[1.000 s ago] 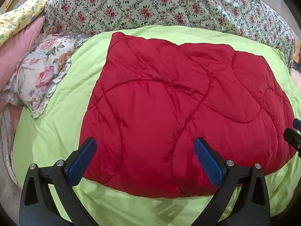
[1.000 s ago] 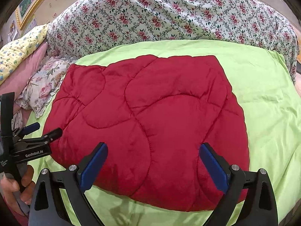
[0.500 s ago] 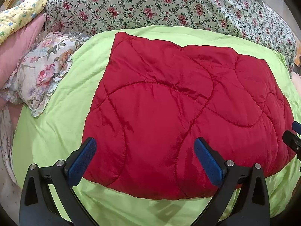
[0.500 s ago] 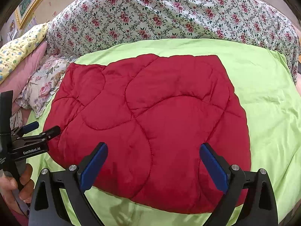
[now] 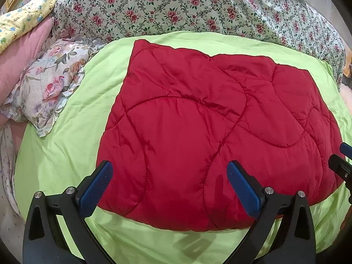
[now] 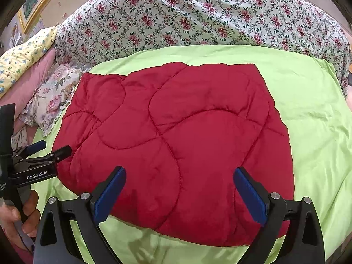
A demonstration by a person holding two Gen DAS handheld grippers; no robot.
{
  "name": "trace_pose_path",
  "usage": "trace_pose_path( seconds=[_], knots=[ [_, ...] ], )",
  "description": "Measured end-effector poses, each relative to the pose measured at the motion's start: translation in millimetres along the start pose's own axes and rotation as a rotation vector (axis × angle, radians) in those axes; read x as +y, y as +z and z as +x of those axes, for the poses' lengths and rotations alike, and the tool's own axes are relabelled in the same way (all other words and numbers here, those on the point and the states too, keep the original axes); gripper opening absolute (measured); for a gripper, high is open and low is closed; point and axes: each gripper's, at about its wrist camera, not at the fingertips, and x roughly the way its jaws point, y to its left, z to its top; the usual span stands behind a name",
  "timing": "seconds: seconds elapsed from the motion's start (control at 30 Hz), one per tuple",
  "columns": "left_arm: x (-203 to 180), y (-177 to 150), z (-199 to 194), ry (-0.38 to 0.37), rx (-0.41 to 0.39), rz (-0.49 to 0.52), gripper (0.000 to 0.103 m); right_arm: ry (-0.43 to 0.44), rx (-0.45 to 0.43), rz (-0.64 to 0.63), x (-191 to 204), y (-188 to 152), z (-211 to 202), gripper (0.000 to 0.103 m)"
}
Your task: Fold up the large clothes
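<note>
A red quilted padded garment (image 5: 209, 136) lies folded flat as a rough rectangle on a lime green sheet (image 5: 66, 145); it also shows in the right wrist view (image 6: 176, 149). My left gripper (image 5: 169, 187) is open and empty, held over the garment's near left edge. My right gripper (image 6: 179, 192) is open and empty, held over the near right edge. The left gripper shows at the left of the right wrist view (image 6: 50, 149), and the right gripper's tips show at the right edge of the left wrist view (image 5: 343, 158).
A rose-patterned bedspread (image 6: 198, 17) lies bunched behind the green sheet. A floral pillow (image 5: 48, 88), a pink pillow (image 5: 19, 55) and a yellow cloth (image 5: 22, 22) lie at the left. A framed picture (image 6: 33, 6) hangs at the back left.
Both grippers have drifted slightly and stay open. The garment has not moved.
</note>
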Motion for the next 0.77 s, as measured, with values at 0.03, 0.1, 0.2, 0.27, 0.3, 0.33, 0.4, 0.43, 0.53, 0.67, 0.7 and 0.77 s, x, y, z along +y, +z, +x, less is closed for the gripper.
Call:
trace_pose_path(
  seconds=[0.03,0.1,0.2,0.27,0.3,0.33,0.4,0.43,0.53,0.67,0.7,0.77],
  knots=[
    [0.2,0.3,-0.1,0.0,0.0,0.0,0.103,0.001,-0.001,0.0,0.0,0.2,-0.3,0.099],
    [-0.2,0.3,-0.2,-0.002,0.001,0.001,0.103,0.001,-0.002,0.001,0.1,-0.2,-0.9,0.099],
    [0.0,0.7,-0.4,-0.002,0.001,0.001,0.103,0.003,-0.001,0.003,-0.9,0.0,-1.0,0.099],
    [-0.3,0.7,-0.4,-0.002,0.001,0.001,0.103,0.002,0.0,0.005,-1.7,0.5,-1.4,0.099],
    [-0.2,0.6,-0.4,-0.001,0.001,0.001,0.103,0.002,0.0,0.006,-2.0,0.6,-1.8,0.099],
    [-0.1,0.6,-0.4,-0.001,0.001,0.001,0.103,0.002,-0.001,0.007,-2.4,0.8,-2.1,0.099],
    [-0.4,0.5,-0.4,-0.003,0.002,0.002,0.103,0.003,-0.002,0.008,-3.4,1.1,-2.3,0.099],
    [-0.5,0.7,-0.3,-0.004,0.002,0.002,0.103,0.003,-0.001,0.009,-3.8,1.2,-2.1,0.099],
    [-0.7,0.9,-0.2,-0.009,0.001,0.003,0.103,0.005,-0.001,0.009,-4.4,1.1,-2.4,0.099],
    [-1.2,1.6,-2.1,-0.022,-0.006,0.007,0.103,0.006,-0.001,0.013,-6.6,1.3,-2.6,0.099],
    [-1.5,2.0,-2.1,-0.023,-0.006,0.008,0.103,0.008,-0.002,0.015,-7.5,1.5,-2.8,0.099],
    [-1.9,2.5,-2.0,-0.028,-0.007,0.009,0.103,0.008,-0.002,0.02,-8.7,1.9,-2.8,0.099]
  ],
)
